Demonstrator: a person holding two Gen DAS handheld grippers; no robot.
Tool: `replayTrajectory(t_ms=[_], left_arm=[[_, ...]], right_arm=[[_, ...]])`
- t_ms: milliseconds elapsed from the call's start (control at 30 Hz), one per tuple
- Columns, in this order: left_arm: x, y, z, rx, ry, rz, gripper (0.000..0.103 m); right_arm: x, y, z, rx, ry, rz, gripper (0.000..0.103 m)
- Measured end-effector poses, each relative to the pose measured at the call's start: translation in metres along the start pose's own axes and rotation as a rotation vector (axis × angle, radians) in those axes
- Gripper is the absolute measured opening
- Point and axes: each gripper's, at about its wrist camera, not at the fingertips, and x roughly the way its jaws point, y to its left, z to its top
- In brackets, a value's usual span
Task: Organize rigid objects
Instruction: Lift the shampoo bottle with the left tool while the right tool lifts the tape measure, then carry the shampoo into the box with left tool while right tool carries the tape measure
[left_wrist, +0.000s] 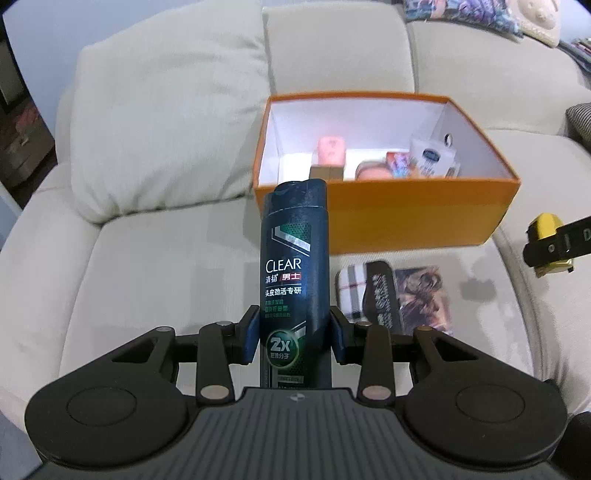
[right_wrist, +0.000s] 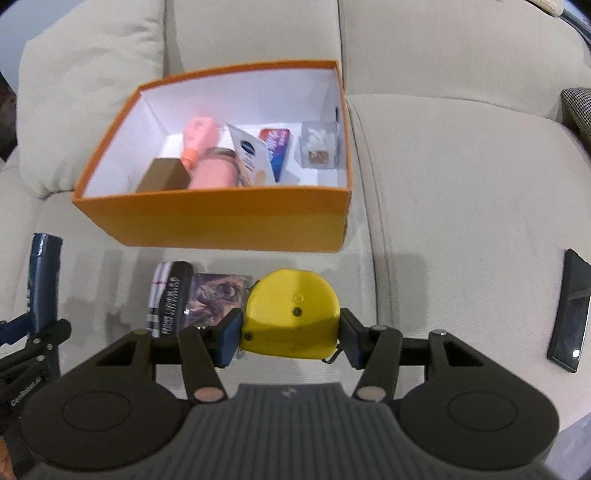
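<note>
My left gripper (left_wrist: 294, 334) is shut on a dark blue CLEAR shampoo bottle (left_wrist: 295, 266), held upright above the sofa seat, in front of the orange box (left_wrist: 388, 206). My right gripper (right_wrist: 291, 338) is shut on a yellow tape measure (right_wrist: 291, 314), held above the seat in front of the same box (right_wrist: 221, 218). The box is open and holds several items: a pink bottle (right_wrist: 199, 138), a white tube (right_wrist: 249, 155), a brown box (right_wrist: 162, 175) and a clear case (right_wrist: 319, 146). The tape measure also shows at the right edge of the left wrist view (left_wrist: 546, 236).
A checked cloth item (left_wrist: 351, 291), a black card pack (left_wrist: 380, 295) and a picture card (left_wrist: 424, 295) lie on the seat in front of the box. A black phone (right_wrist: 570, 310) lies on the right cushion. A loose cream pillow (left_wrist: 166, 110) leans at the back left.
</note>
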Motion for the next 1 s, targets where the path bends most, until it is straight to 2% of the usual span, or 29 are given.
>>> replayTrajectory(t_ms=[200, 467, 700, 900, 1000], left_arm=[[-0.017, 0.003, 0.026, -0.002, -0.043, -0.018, 0.043], [-0.019, 0.014, 0.085, -0.033, -0.122, -0.014, 0.043], [0.023, 0.008, 0.13, -0.009, -0.13, -0.017, 0.043], [0.072, 0.003, 0.163, 0.009, -0.106, -0.029, 0.043], [0.096, 0.002, 0.175, 0.011, -0.083, -0.036, 0.043]], right_arm=[[-0.021, 0.001, 0.009, 0.022, -0.058, 0.029, 0.057], [-0.035, -0.002, 0.042, 0.122, -0.155, 0.09, 0.057], [-0.011, -0.001, 0.084, 0.175, -0.183, 0.114, 0.057], [0.018, 0.0, 0.132, 0.163, -0.213, 0.088, 0.057], [0.046, -0.004, 0.146, 0.202, -0.197, 0.132, 0.057]])
